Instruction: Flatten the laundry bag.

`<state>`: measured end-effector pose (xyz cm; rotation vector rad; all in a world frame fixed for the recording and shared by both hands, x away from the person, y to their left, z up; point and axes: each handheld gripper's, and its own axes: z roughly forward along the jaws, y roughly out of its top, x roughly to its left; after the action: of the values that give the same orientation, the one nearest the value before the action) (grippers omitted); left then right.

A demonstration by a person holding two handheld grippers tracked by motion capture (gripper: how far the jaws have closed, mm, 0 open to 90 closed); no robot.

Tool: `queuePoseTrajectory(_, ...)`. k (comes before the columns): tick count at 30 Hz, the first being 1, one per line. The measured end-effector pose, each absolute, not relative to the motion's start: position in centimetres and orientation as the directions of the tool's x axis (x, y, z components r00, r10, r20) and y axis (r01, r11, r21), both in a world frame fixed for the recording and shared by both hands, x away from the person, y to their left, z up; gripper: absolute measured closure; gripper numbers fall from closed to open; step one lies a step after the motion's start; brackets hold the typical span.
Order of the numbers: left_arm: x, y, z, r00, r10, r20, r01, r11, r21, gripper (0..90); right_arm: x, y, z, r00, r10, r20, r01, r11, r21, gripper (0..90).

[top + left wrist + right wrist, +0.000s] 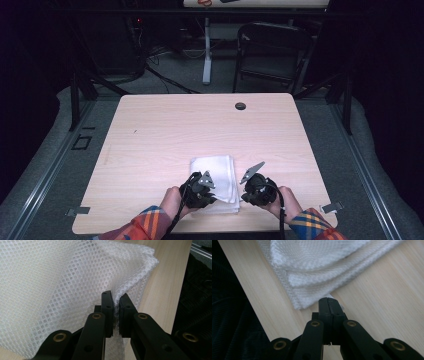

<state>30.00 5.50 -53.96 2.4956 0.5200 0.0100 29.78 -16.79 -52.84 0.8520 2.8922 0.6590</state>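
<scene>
Pinching folded white towel [216, 176] on table [165, 130].

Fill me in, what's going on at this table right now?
A person is working on a folded white cloth near the front edge of a wooden table. The left hand-held gripper is shut on a fold of the cloth. The right hand-held gripper is shut at the cloth's corner, with a thin edge seemingly pinched between its jaws.

From above the near edge we look forward and down on the bench [165, 125]; both tongs cameras sit close to the white cloth [220, 172], which all views share.
</scene>
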Motion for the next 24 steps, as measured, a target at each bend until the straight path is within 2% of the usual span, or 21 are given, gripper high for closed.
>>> queuePoseTrajectory(15, 29.9, 5.2, -54.4, 0.933, 0.348, -0.087, 0.338, -0.771, 0.540, 81.6, 30.7, -13.1, -54.5, -0.856, 0.515, 0.049, 0.483, 0.761, 0.432, 90.0)
queuePoseTrajectory(18, 29.9, 5.0, -54.7, 0.934, 0.344, -0.095, 0.340, -0.775, 0.532, 75.4, 31.0, -13.1, -55.0, -0.856, 0.515, 0.051, 0.487, 0.770, 0.411, 90.0)
queuePoseTrajectory(23, 29.6, 4.4, -54.8, 0.933, 0.347, -0.097, 0.343, -0.770, 0.539, 59.8, 31.1, -13.1, -55.2, -0.848, 0.527, 0.055, 0.503, 0.767, 0.398, 90.0)
queuePoseTrajectory(24, 29.6, 4.2, -54.8, 0.935, 0.339, -0.098, 0.337, -0.774, 0.535, 59.1, 31.1, -13.1, -55.1, -0.851, 0.523, 0.048, 0.499, 0.775, 0.389, 90.0)
